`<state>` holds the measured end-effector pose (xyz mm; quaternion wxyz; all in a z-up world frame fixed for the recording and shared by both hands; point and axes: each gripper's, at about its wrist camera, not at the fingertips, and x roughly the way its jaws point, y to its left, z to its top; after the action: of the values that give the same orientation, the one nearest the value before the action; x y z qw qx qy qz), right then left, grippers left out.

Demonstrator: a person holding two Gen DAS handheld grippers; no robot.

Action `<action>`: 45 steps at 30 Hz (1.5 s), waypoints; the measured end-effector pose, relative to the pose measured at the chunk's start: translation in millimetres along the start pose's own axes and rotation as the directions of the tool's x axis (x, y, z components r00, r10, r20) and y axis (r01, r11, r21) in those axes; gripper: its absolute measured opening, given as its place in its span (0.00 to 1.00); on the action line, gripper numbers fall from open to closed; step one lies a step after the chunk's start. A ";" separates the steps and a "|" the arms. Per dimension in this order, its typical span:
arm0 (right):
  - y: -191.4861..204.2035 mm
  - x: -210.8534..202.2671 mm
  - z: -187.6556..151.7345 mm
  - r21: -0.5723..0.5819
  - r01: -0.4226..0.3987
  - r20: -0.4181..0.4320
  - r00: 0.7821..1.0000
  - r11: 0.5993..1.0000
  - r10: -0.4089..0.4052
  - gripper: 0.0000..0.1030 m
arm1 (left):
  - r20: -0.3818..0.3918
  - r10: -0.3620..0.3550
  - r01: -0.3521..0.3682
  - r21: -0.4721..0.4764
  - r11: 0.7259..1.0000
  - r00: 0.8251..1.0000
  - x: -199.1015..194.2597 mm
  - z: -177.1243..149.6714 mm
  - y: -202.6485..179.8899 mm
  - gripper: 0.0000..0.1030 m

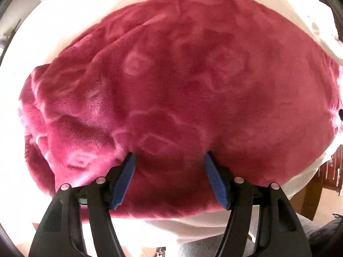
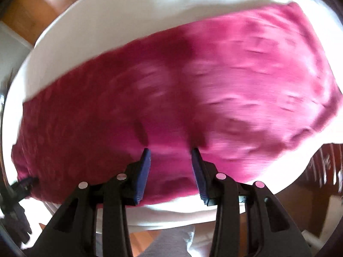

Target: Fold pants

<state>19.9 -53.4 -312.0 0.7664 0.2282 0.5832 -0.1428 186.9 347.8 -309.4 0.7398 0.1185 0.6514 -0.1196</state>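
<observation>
The pants (image 1: 182, 90) are plush magenta fleece with a faint lighter pattern, lying spread on a white-covered table (image 1: 70, 21). My left gripper (image 1: 169, 156) is open, its blue-padded fingertips (image 1: 128, 162) resting on or just above the near part of the fabric, nothing between them. In the right wrist view the pants (image 2: 193, 90) are motion-blurred across the table (image 2: 96, 32). My right gripper (image 2: 170, 150) is open with its tips at the fabric near the front edge. The left gripper shows dark at the far left (image 2: 23, 184) by the pants' end.
The white cloth hangs over the table's near edge (image 2: 171, 214). Wooden floor (image 2: 27, 10) lies beyond the far side. Dark wooden furniture (image 1: 330, 171) stands at the right. Grey fabric (image 2: 167, 242) shows below the table edge.
</observation>
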 end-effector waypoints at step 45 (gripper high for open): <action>-135.4 -115.7 26.9 0.118 -0.006 0.307 0.951 0.993 -0.031 0.15 | 0.112 -0.100 0.103 -0.014 0.995 0.989 -102.5 22.5 -169.6 0.66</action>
<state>-55.8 -188.5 -220.0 0.8324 0.2440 0.4484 -0.2156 139.1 182.7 -208.2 0.7691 0.0709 0.6155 -0.1569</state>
